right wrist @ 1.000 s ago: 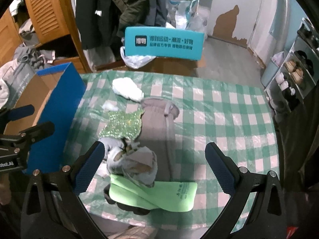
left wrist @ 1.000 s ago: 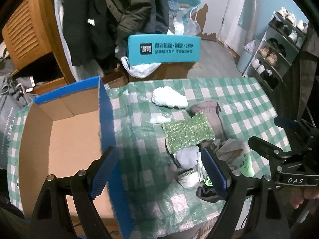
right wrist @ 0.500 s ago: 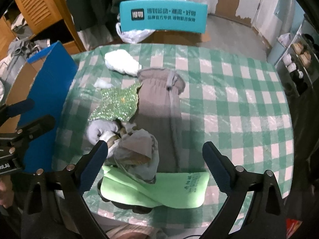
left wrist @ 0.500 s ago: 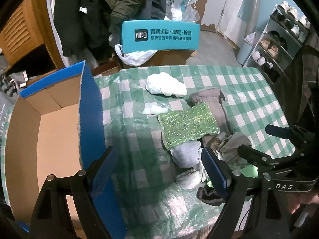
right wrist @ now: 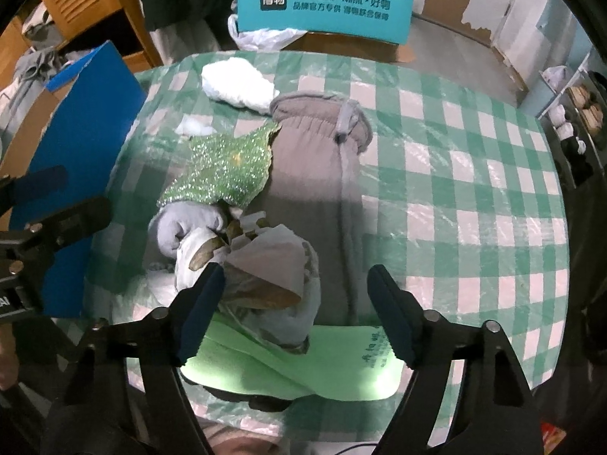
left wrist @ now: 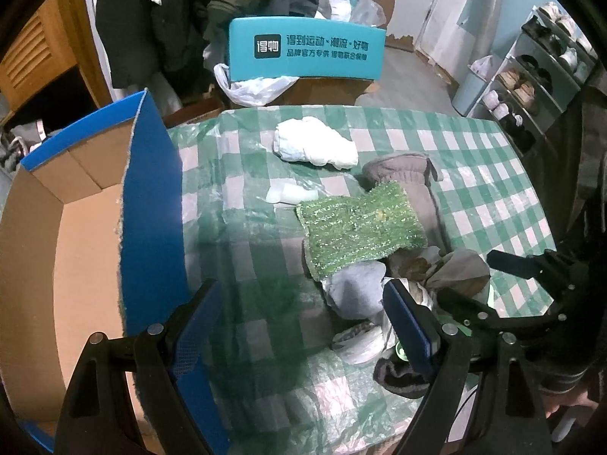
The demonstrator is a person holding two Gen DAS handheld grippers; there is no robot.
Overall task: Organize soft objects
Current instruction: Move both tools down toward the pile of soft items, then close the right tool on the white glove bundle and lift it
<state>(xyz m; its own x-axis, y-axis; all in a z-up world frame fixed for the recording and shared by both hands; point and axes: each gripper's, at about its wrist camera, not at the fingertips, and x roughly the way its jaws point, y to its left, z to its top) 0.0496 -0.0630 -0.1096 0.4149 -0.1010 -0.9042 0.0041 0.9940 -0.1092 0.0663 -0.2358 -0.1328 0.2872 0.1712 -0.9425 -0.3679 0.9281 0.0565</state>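
Note:
Soft things lie on a green checked table (right wrist: 474, 189): a white cloth (left wrist: 315, 146) (right wrist: 237, 83), a glittery green cloth (left wrist: 360, 233) (right wrist: 224, 168), long grey trousers (right wrist: 322, 189) (left wrist: 413, 182), a pale grey sock (left wrist: 354, 292) (right wrist: 182, 223), a crumpled grey-brown bundle (right wrist: 269, 265) (left wrist: 459, 271) and a light green foam sheet (right wrist: 303, 364). My left gripper (left wrist: 303, 330) is open and empty above the table, left of the pile. My right gripper (right wrist: 296, 313) is open and empty just above the bundle and foam sheet.
An open cardboard box with blue flaps (left wrist: 76, 227) (right wrist: 76, 121) stands at the table's left. A teal chair back (left wrist: 303, 47) (right wrist: 322, 0) is behind the table. A shoe rack (left wrist: 531, 72) stands at the right, with hanging coats and a wooden cabinet at the back.
Both grippers have moved forward and lower toward the pile, so the clothes look larger. Both stay open and empty. Nothing on the table has moved.

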